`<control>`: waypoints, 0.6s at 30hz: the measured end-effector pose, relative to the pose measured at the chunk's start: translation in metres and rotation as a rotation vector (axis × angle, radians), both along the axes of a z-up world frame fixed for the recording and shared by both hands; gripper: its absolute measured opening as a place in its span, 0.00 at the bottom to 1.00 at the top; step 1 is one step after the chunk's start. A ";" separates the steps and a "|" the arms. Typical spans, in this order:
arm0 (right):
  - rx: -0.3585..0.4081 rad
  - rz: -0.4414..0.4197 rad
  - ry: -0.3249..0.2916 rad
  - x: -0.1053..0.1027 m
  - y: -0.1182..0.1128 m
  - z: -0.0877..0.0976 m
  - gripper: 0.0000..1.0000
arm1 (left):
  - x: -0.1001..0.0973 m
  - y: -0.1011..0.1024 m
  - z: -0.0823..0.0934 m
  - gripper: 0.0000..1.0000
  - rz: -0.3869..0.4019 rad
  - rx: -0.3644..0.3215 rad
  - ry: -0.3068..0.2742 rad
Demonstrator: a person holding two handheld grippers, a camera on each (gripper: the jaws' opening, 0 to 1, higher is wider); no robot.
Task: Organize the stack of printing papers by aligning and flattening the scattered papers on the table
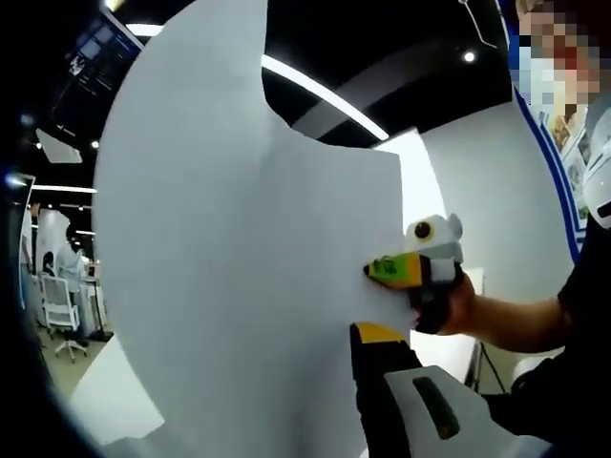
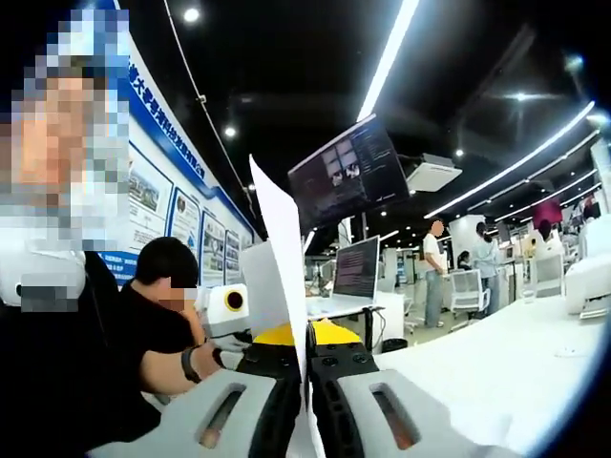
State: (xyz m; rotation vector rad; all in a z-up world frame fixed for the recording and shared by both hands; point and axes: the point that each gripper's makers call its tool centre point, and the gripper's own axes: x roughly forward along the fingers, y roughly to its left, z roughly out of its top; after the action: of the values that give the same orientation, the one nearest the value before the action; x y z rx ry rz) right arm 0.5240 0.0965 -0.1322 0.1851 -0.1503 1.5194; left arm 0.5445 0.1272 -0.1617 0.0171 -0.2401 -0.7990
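A sheaf of white printing papers (image 1: 239, 267) stands upright in the air, its top edges stepped and uneven. In the left gripper view it hides one of my left gripper's (image 1: 353, 334) jaws; the black-and-yellow jaw that shows lies flat against the sheets. My right gripper (image 1: 374, 270), held by a hand, comes in from the right and pinches the papers' right edge. In the right gripper view the papers (image 2: 282, 248) are edge-on, rising from between my right gripper's (image 2: 306, 329) closed jaws. The left gripper (image 2: 265, 336) is just to the left, its yellow tip against the sheets.
A white table (image 2: 496, 353) stretches to the right, and its surface (image 1: 110, 396) also shows low on the left. A seated person in black (image 2: 162, 315) is close by. Beyond are a laptop (image 2: 355, 269), a hanging screen (image 2: 348, 172), standing people (image 2: 434, 267) and an office chair (image 1: 59, 305).
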 end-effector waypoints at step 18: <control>0.022 -0.106 -0.003 0.022 -0.006 0.001 0.08 | 0.003 0.005 -0.004 0.10 0.022 0.007 -0.007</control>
State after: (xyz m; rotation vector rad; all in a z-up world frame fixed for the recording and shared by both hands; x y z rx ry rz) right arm 0.5456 0.0904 -0.1314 0.1897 -0.1766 1.4126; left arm 0.5478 0.1323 -0.1652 0.0290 -0.2429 -0.7785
